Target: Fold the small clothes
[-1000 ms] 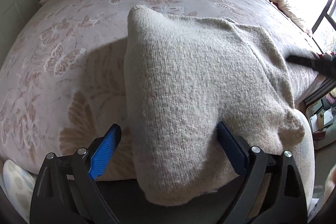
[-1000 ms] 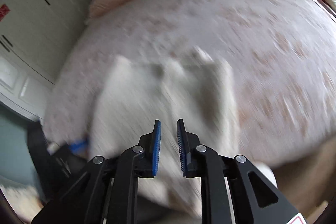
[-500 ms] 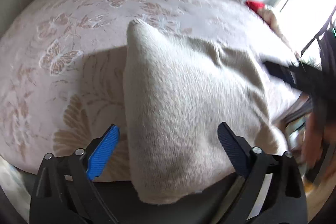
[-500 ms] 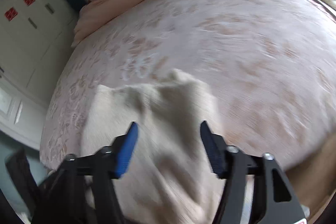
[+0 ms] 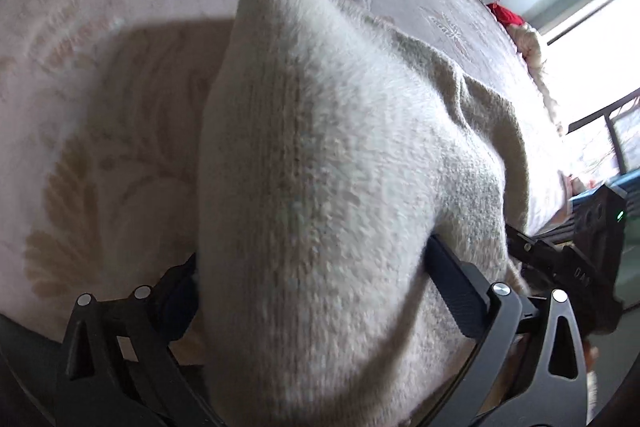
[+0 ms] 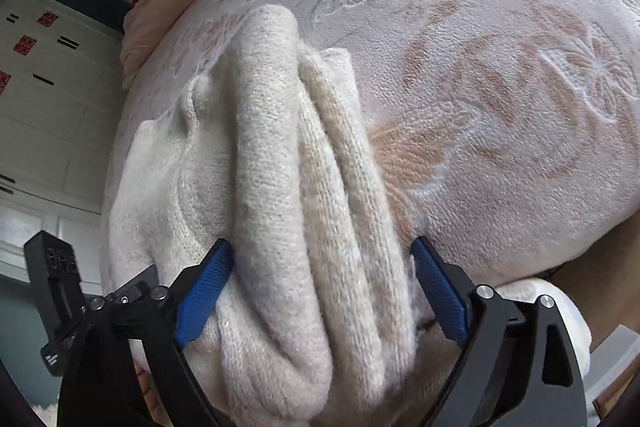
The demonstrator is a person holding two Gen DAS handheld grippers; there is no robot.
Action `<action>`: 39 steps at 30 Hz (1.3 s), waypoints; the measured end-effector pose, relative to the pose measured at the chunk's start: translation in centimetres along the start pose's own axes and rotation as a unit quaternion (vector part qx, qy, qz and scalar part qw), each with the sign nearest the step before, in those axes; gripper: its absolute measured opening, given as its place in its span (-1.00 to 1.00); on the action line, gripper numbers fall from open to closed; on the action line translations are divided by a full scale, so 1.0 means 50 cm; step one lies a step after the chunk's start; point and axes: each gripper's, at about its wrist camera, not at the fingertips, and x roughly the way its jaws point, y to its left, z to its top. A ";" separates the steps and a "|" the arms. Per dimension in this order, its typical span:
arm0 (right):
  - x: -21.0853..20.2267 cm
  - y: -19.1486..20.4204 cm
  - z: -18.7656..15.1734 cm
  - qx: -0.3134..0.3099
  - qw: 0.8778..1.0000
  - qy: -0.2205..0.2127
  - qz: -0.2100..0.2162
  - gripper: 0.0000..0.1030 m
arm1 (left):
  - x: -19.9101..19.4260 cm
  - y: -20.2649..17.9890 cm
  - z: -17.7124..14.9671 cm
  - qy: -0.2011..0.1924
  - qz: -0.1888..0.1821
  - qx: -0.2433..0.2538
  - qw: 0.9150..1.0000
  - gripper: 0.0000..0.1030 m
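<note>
The right gripper, nearly closed a second ago, has just been opening its jaws and now straddles the bunched cream knit sweater. The left gripper sits lower, its jaws slightly wider.

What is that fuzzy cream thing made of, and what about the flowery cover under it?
Cream garment: looks like knitted wool or similar yarn, soft and fuzzy; rows of knit stitches show. Bed cover: seems a plush, fleecy fabric, matte pink-white, with butterflies and flowers pressed into its pile. Exact fibres can't be told.

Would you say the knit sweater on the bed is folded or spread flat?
Folded: the sweater lies in bunched, overlapping layers on the bed.
</note>
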 end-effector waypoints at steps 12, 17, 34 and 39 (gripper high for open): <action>0.003 0.027 0.033 0.004 0.999 -0.011 0.045 -0.33 | -0.024 -0.044 0.010 0.002 0.021 0.042 0.999 0.24; -0.043 0.069 0.021 0.004 0.999 -0.042 0.028 -0.40 | -0.073 -0.073 0.015 -0.005 0.044 0.073 0.996 -0.07; -0.274 0.269 0.003 -0.072 0.981 -0.155 0.093 -0.42 | -0.361 -0.122 0.015 -0.128 0.029 0.115 0.985 -0.10; -0.335 0.362 -0.004 -0.110 0.969 -0.188 0.120 -0.41 | -0.479 -0.107 0.030 -0.182 0.018 0.129 0.975 -0.09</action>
